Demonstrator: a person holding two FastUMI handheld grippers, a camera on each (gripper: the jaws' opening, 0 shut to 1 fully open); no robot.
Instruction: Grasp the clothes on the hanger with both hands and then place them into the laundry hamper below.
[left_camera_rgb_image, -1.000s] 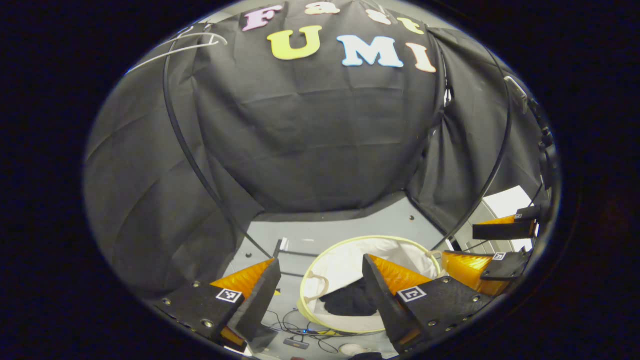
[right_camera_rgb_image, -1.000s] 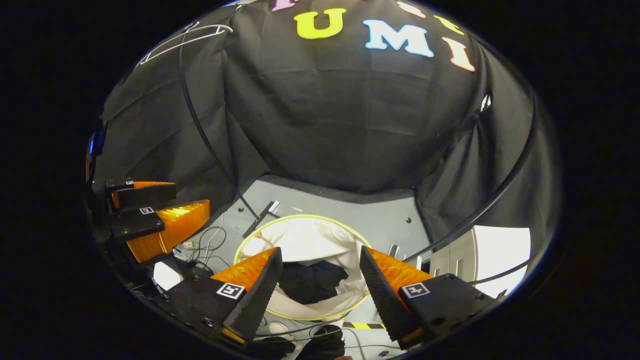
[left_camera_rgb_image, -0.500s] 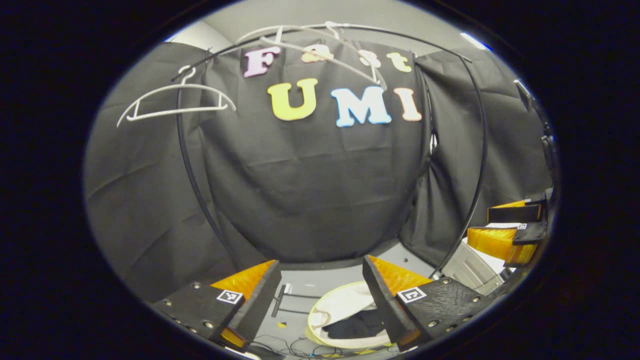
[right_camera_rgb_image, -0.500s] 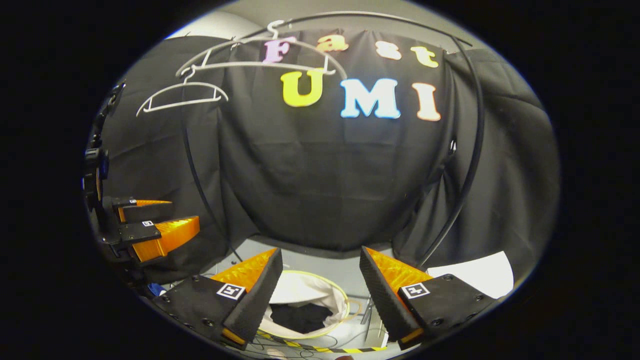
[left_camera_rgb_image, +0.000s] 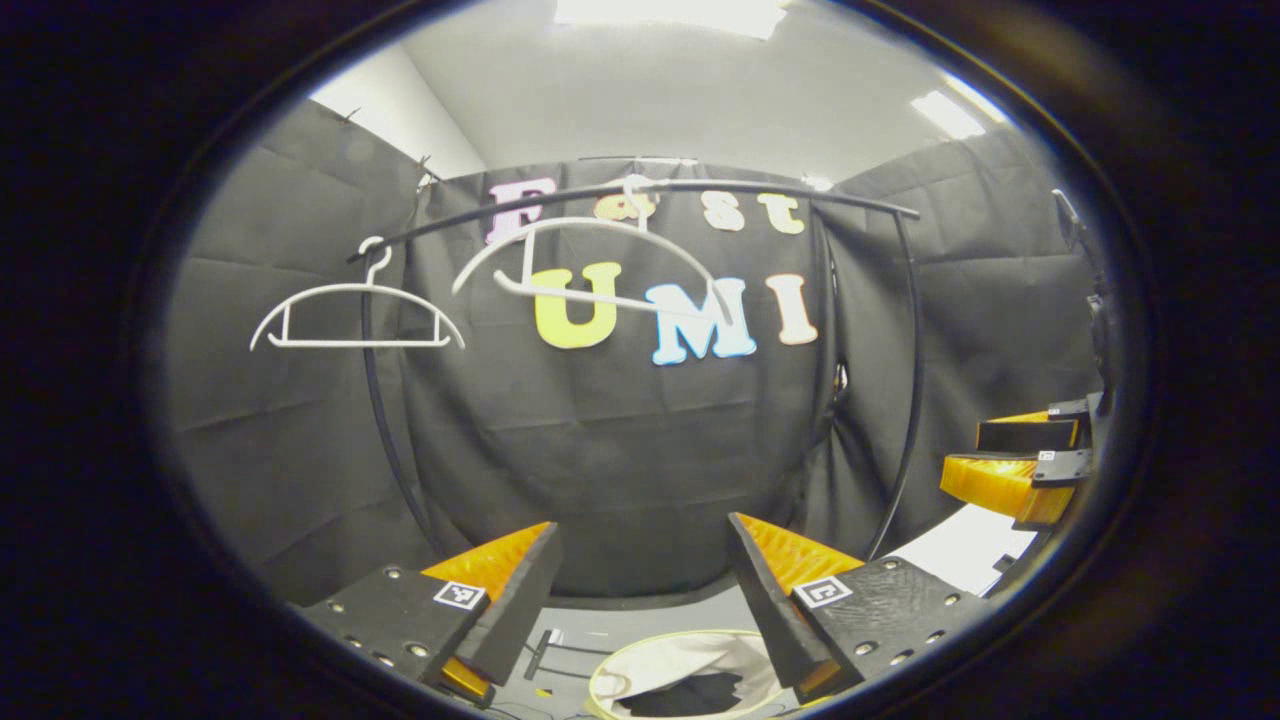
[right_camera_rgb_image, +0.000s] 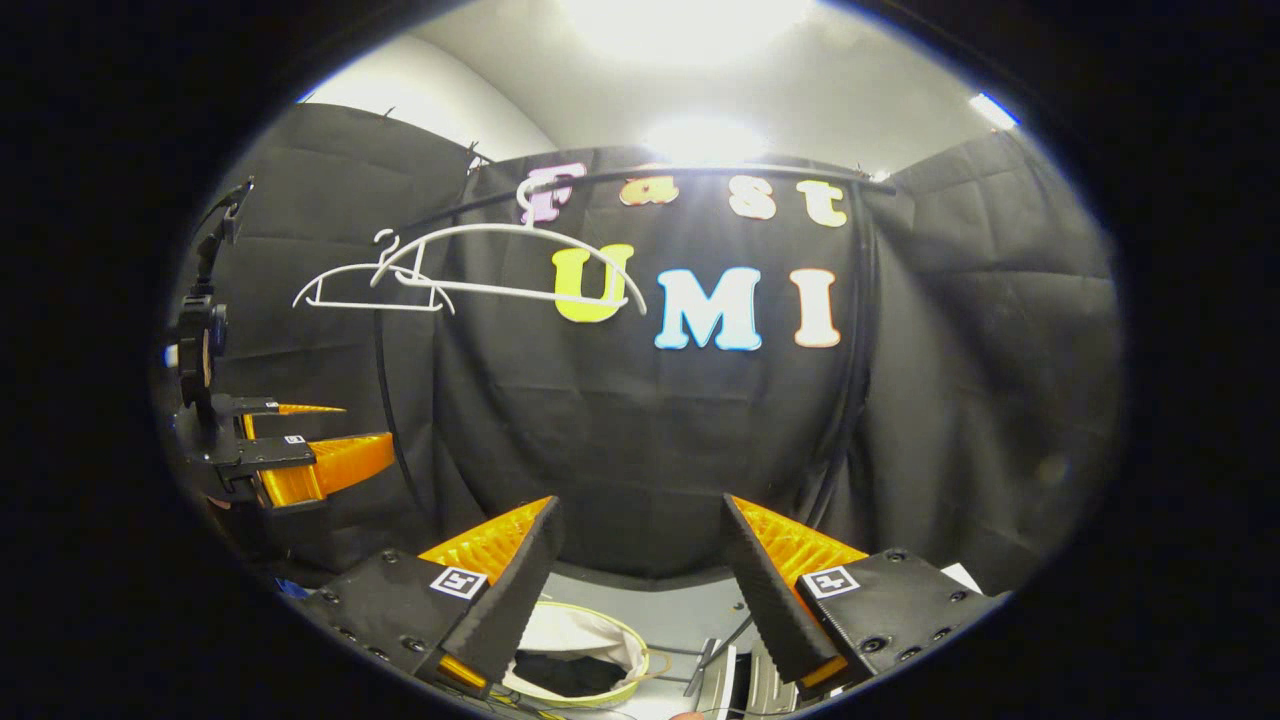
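Left gripper view: left gripper (left_camera_rgb_image: 640, 590), ridged wedge fingers apart, empty; right gripper (right_camera_rgb_image: 637, 590) likewise. Dark clothes (left_camera_rgb_image: 690, 693) lie inside round, soft-walled hamper (left_camera_rgb_image: 612, 682) below. Bare wire hangers (left_camera_rgb_image: 357, 318) on curved rail (left_camera_rgb_image: 640, 190).

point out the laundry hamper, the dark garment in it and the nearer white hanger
laundry hamper (right_camera_rgb_image: 628, 655): right gripper view, on its yellow rim at the right side.
dark garment (right_camera_rgb_image: 570, 677): right gripper view, middle of the heap inside the hamper.
nearer white hanger (left_camera_rgb_image: 590, 224): left gripper view, top of its arched shoulder.
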